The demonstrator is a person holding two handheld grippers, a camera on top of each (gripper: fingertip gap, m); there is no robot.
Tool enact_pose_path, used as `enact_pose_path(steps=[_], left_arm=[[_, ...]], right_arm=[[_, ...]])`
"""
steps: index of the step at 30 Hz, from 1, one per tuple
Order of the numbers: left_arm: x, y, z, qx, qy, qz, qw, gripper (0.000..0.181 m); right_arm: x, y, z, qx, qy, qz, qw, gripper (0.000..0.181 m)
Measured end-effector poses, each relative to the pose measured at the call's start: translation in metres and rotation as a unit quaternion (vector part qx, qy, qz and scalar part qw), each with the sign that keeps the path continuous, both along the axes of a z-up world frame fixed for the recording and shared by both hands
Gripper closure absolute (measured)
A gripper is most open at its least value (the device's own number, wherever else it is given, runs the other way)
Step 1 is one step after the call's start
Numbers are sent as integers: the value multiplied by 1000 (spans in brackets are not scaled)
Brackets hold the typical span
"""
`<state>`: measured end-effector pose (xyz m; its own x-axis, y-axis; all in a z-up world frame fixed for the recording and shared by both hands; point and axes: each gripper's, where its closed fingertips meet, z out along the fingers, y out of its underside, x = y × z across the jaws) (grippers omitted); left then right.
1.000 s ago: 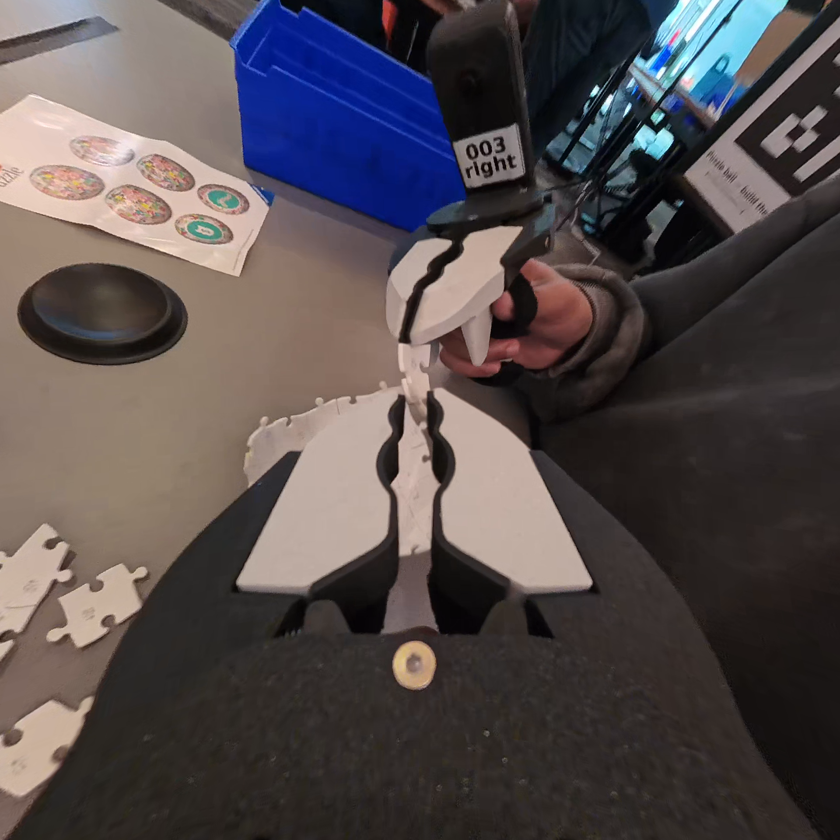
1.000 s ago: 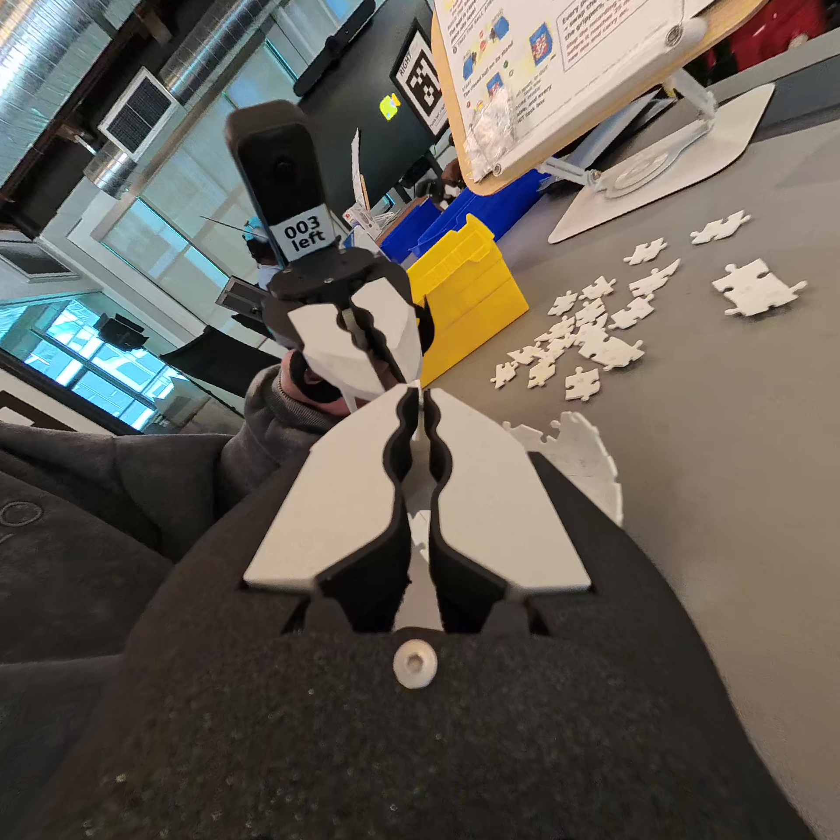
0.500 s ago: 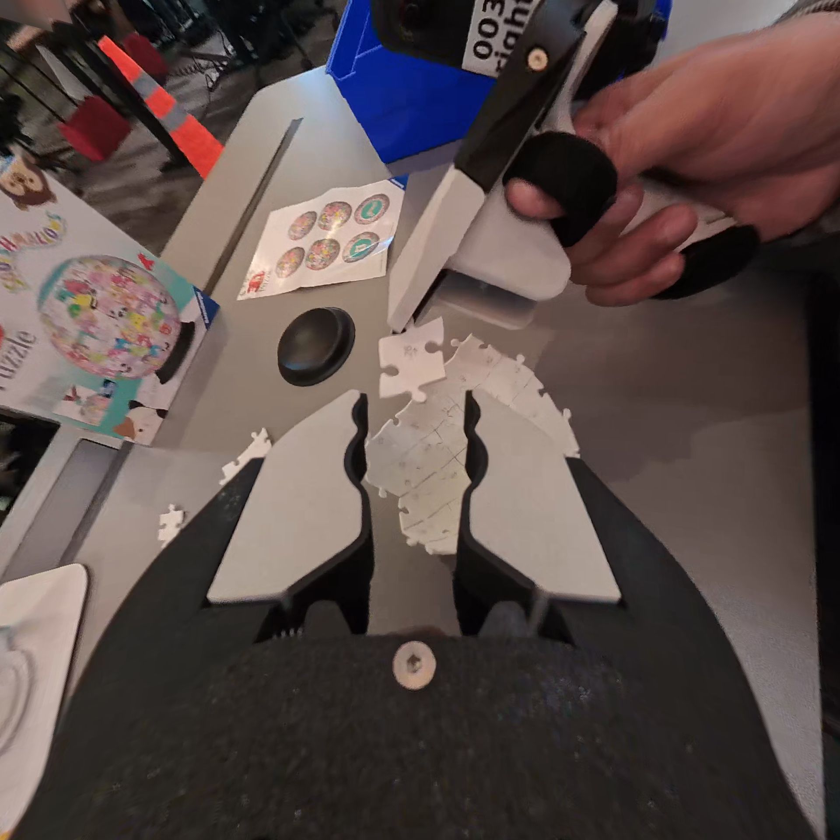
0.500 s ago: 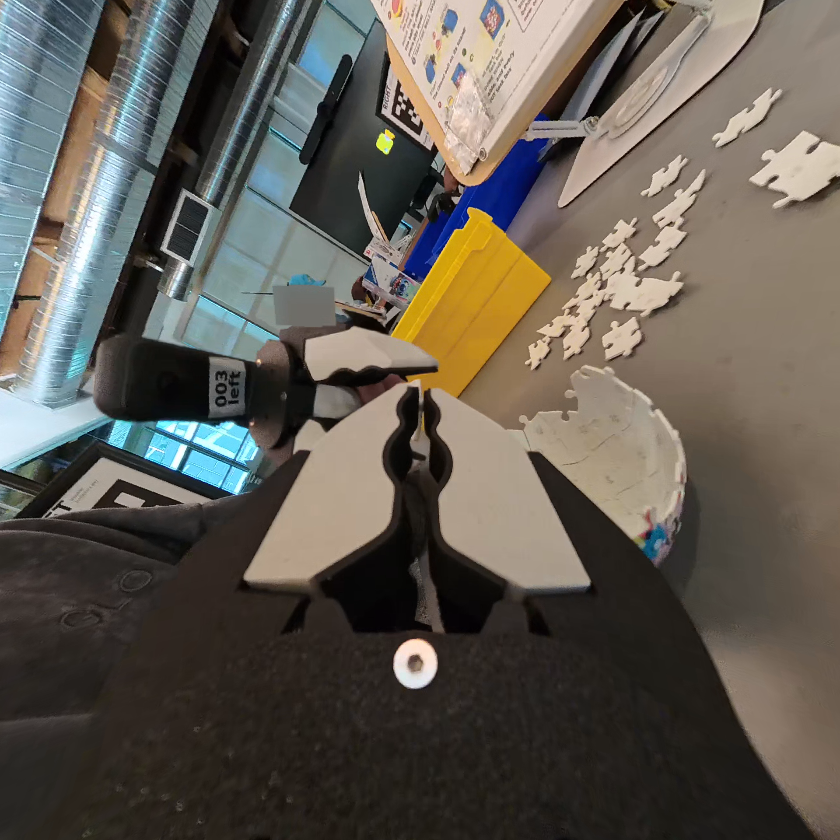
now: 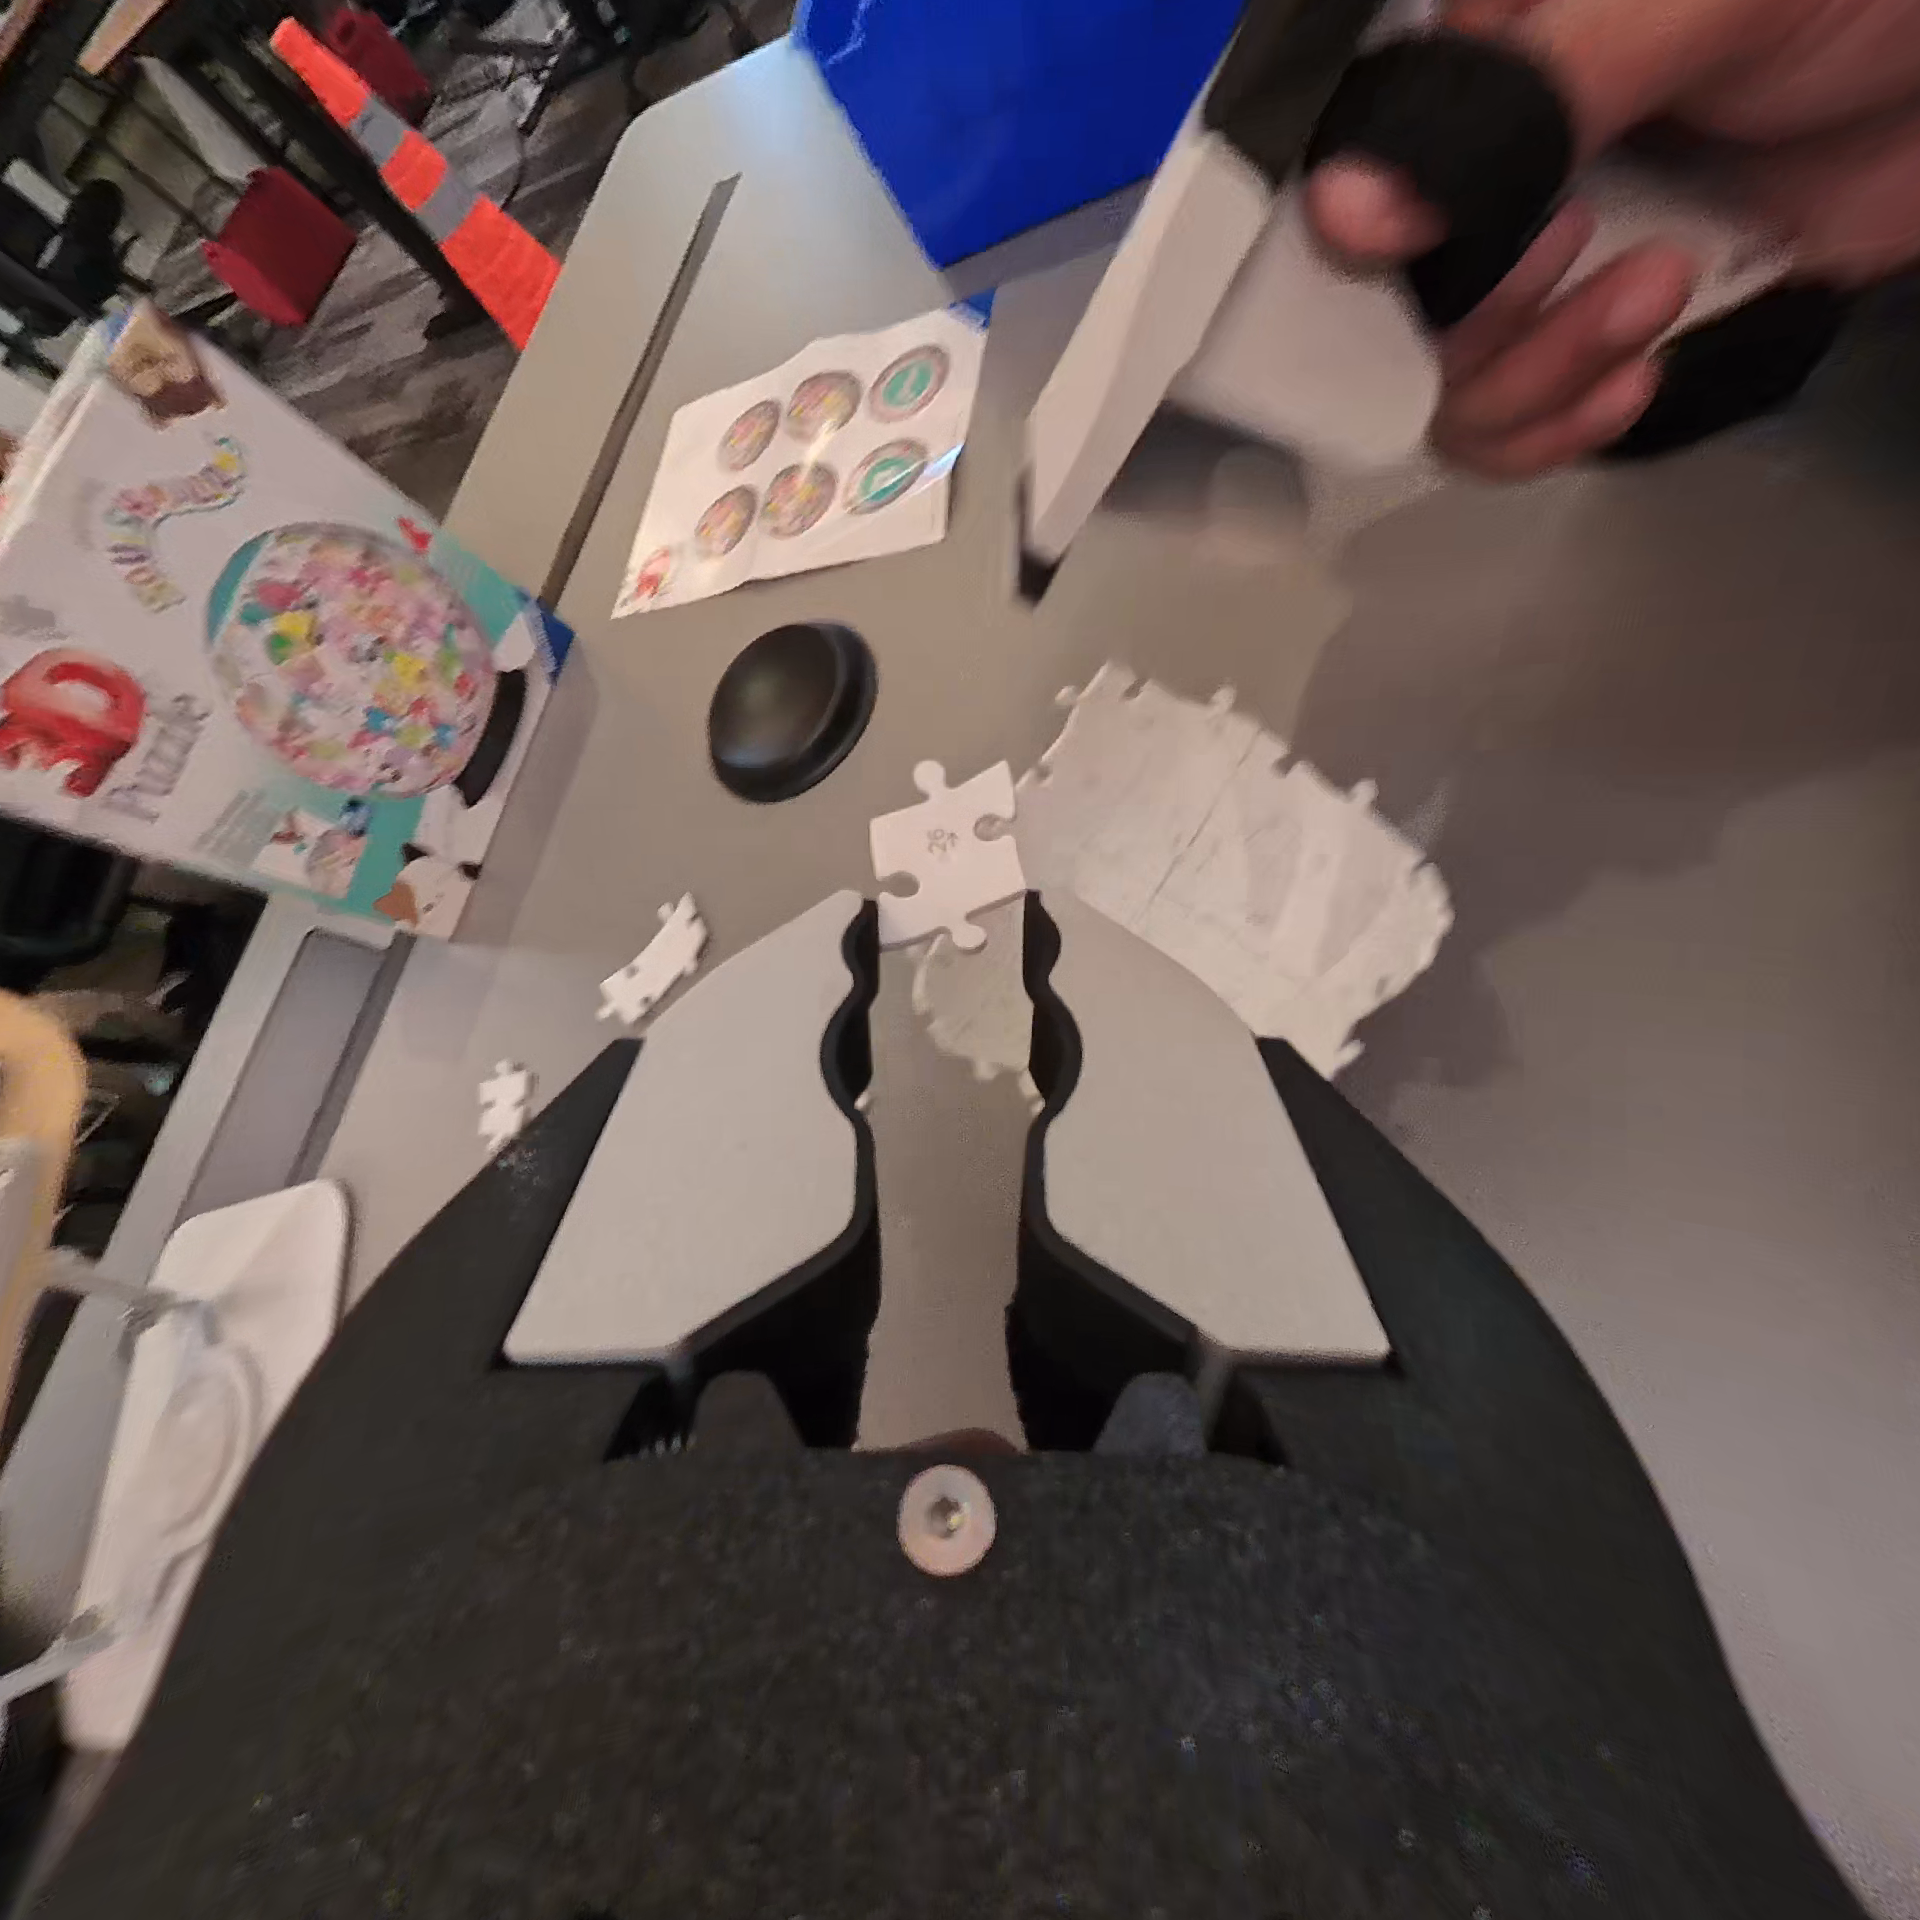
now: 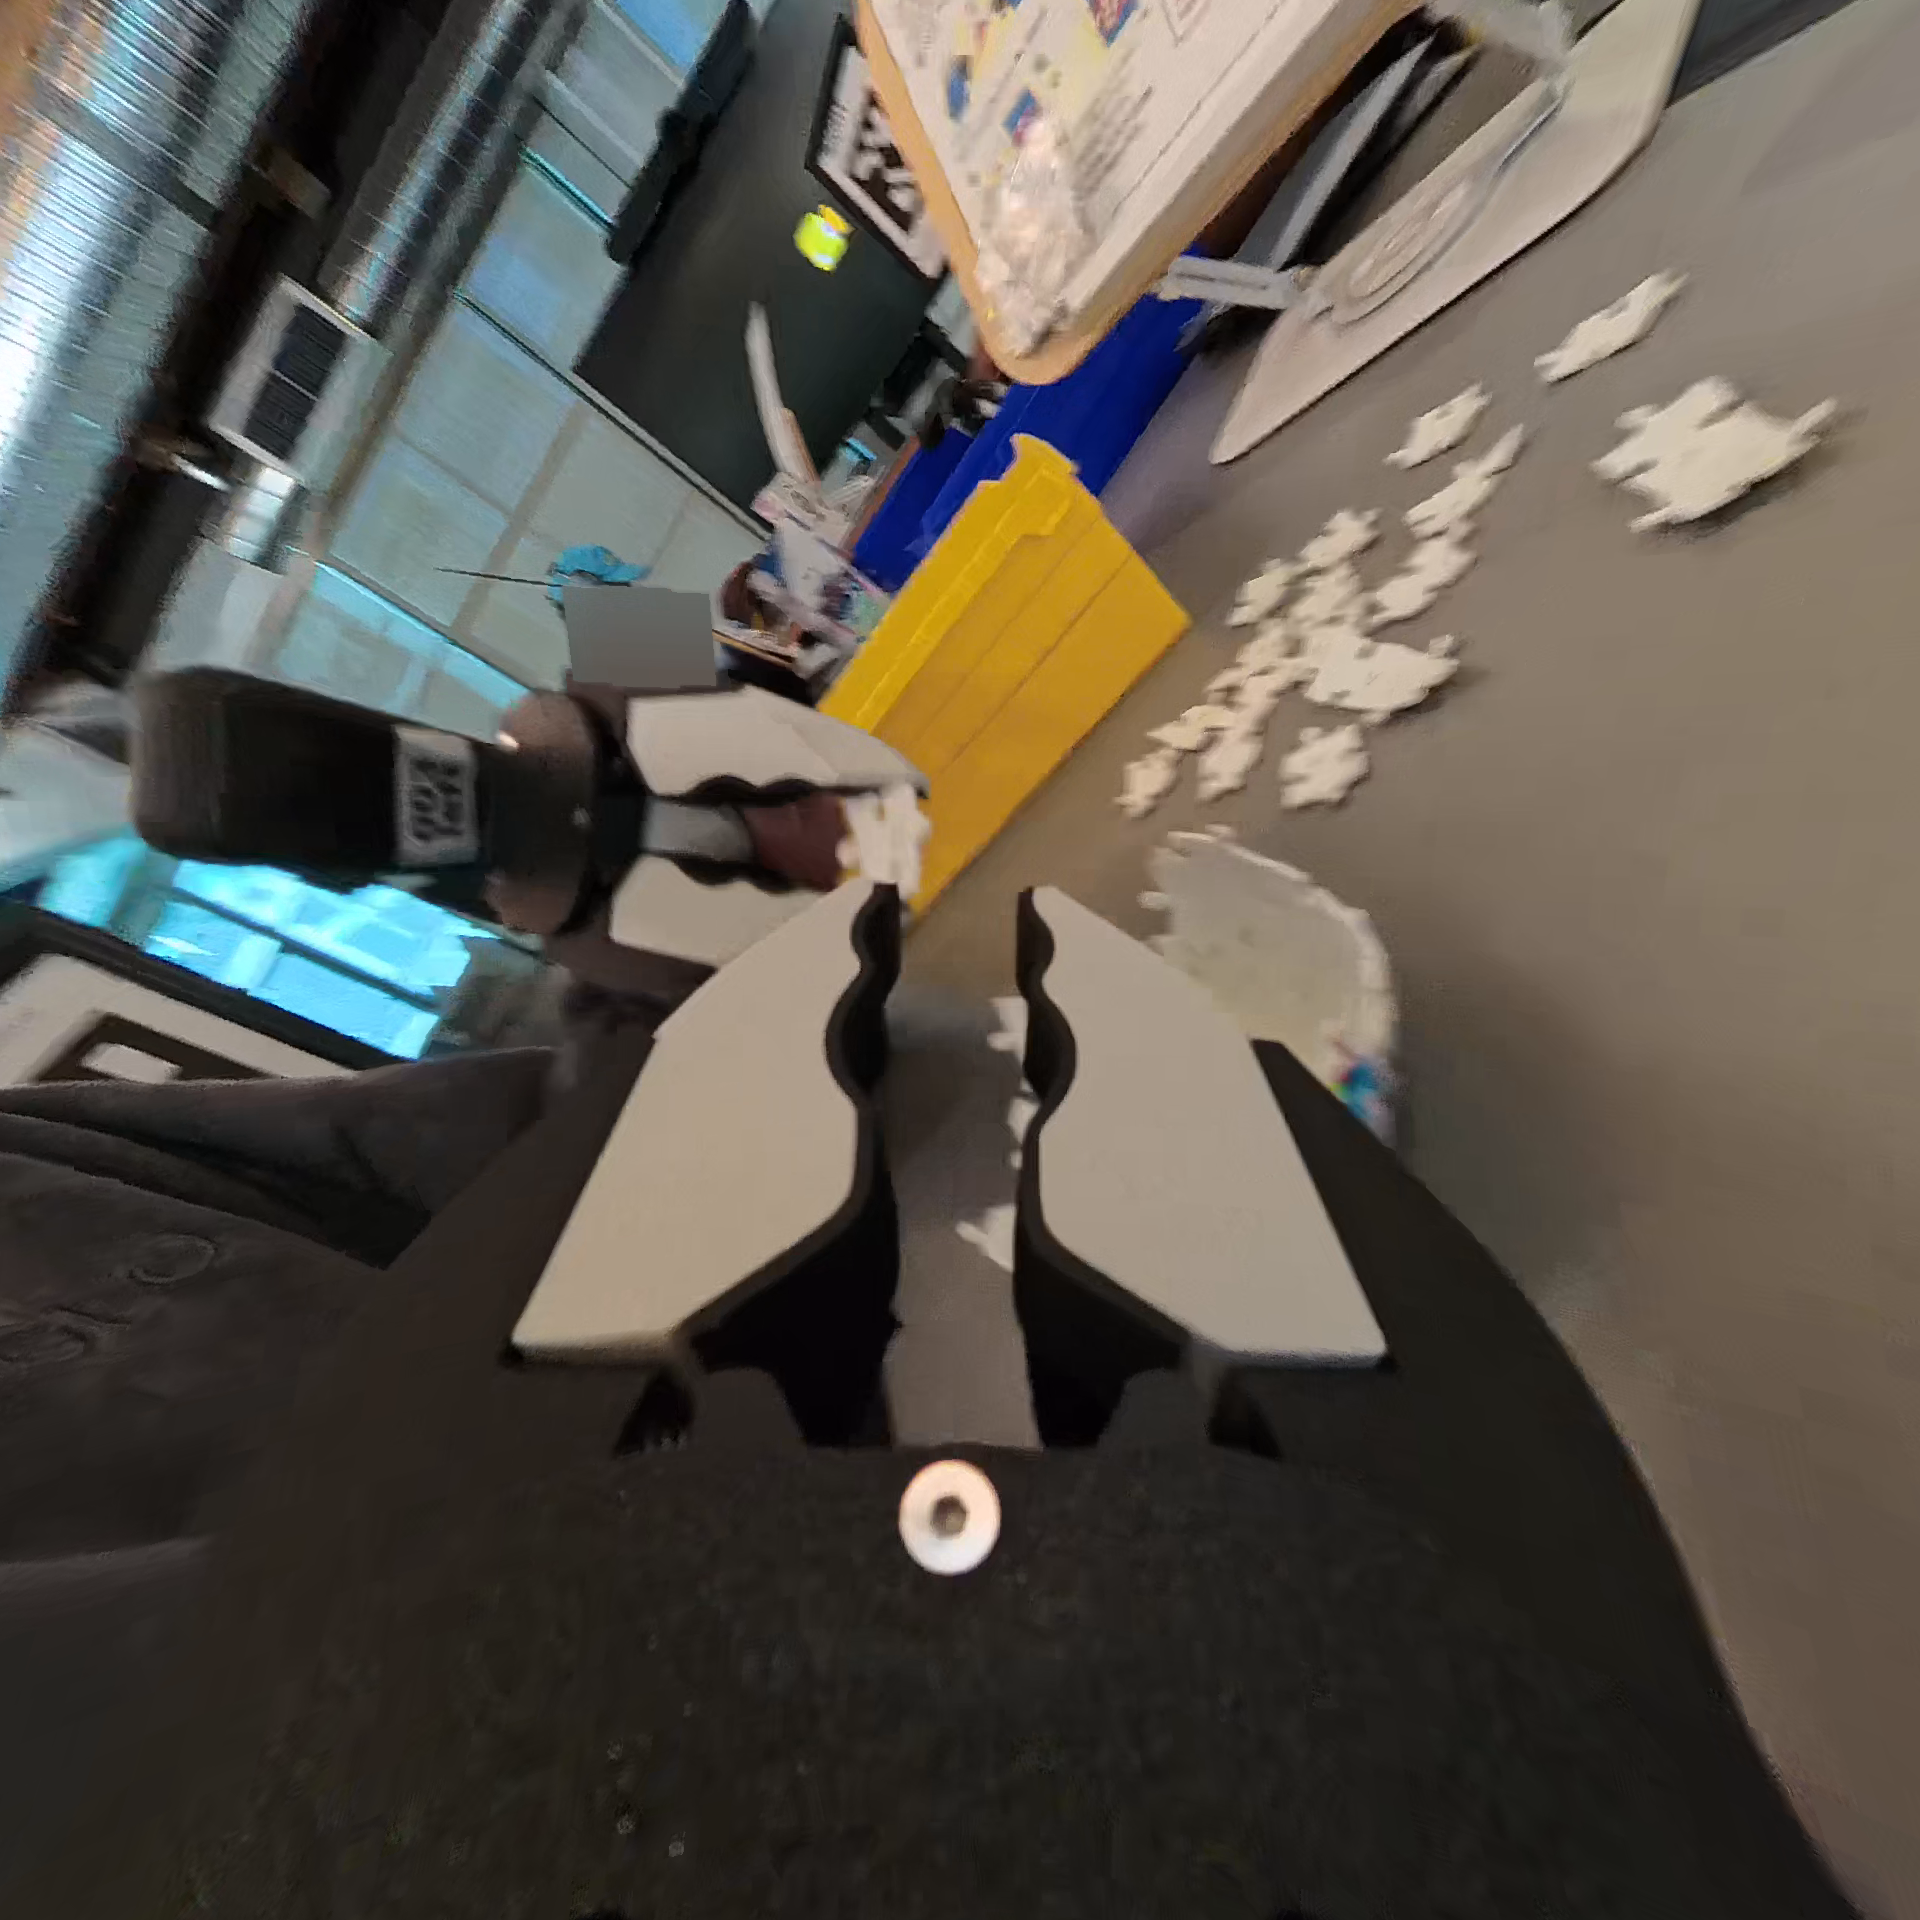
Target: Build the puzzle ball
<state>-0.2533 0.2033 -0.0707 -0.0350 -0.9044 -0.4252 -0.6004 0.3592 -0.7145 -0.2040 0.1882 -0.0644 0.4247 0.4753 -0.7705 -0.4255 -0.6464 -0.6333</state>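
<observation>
Partial shell [image 5: 1226,831] is resting on tabletop [image 5: 1610,1039]; many loose pieces [image 6: 1340,644] remaining. Left gripper [image 5: 951,914] is pinching one piece [image 5: 945,852]; right gripper [image 6: 951,914] fingers apart, empty.

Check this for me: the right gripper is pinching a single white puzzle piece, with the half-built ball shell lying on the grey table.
Wrong gripper. The left gripper pinches the single white puzzle piece, as the left wrist view shows; the right gripper is open and empty. The half-built ball shell does lie on the grey table.
</observation>
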Motion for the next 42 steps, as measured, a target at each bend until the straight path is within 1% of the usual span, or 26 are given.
enact_pose_path(steps=[1, 3, 4, 5, 7, 9, 10, 12, 13, 14, 15, 16, 17, 20, 23, 25, 26, 29, 31, 33, 35, 38, 41, 42], left_arm=[[-7, 7, -1, 10, 7, 8, 1000, 155], [-19, 21, -4, 28, 22, 25, 999, 155], [-24, 27, -5, 37, 26, 30, 999, 156], [-28, 31, -7, 40, 32, 30, 998, 155], [-34, 40, -12, 43, 46, 33, 997, 155], [-36, 47, -14, 52, 53, 35, 997, 155], [-35, 50, -14, 58, 54, 34, 996, 155], [-33, 54, -13, 67, 54, 34, 996, 155], [-32, 56, -13, 66, 53, 34, 996, 155], [-31, 57, -13, 63, 52, 34, 996, 155], [-29, 58, -13, 59, 50, 34, 996, 155], [-27, 60, -14, 55, 47, 35, 997, 155], [-25, 61, -14, 51, 44, 36, 997, 155], [-21, 60, -18, 34, 38, 42, 998, 155], [-25, 64, -22, 24, 38, 59, 997, 155], [-32, 69, -24, 14, 37, 79, 996, 155], [-35, 71, -24, 6, 32, 88, 996, 155], [-45, 75, -24, -17, 20, 112, 993, 155], [-55, 78, -31, -29, 29, 149, 988, 155], [-66, 75, -42, -44, 49, 190, 980, 155], [-74, 66, -53, -61, 52, 227, 971, 155], [-79, 43, -67, -103, 35, 276, 955, 155], [-89, 28, -74, -129, 25, 334, 933, 155], [-90, 21, -76, -149, 17, 344, 927, 155]], right_arm=[[11, -2, -7, 1, -43, -17, 999, 159], [28, -11, -34, -22, -154, -34, 987, 159], [29, -20, -49, -49, -191, -25, 980, 159], [26, -31, -60, -73, -206, -11, 976, 158], [19, -49, -76, -103, -212, -1, 972, 157], [14, -63, -85, -118, -206, -9, 971, 158], [9, -69, -83, -116, -190, -8, 975, 156], [-7, -83, -77, -95, -172, 19, 980, 154], [-15, -89, -78, -85, -185, 32, 979, 152], [-22, -92, -81, -73, -205, 35, 975, 145], [-26, -90, -86, -62, -224, 27, 972, 132], [-28, -85, -90, -59, -239, 12, 969, 124], [-31, -81, -93, -56, -244, 3, 968, 124], [-29, -62, -98, -51, -254, -30, 965, 115], [-27, -49, -94, -47, -244, -54, 967, 109], [-26, -43, -94, -53, -245, -62, 966, 115], [-24, -42, -95, -56, -249, -63, 965, 124], [-16, -38, -96, -62, -257, -73, 962, 135], [-11, -36, -97, -65, -262, -74, 960, 141], [-6, -34, -96, -65, -273, -77, 957, 147], [-1, -31, -95, -60, -295, -79, 950, 153], [7, -23, -89, -38, -341, -86, 935, 160], [12, -13, -83, -10, -397, -90, 913, 169], [13, -10, -80, 4, -417, -93, 904, 172]])
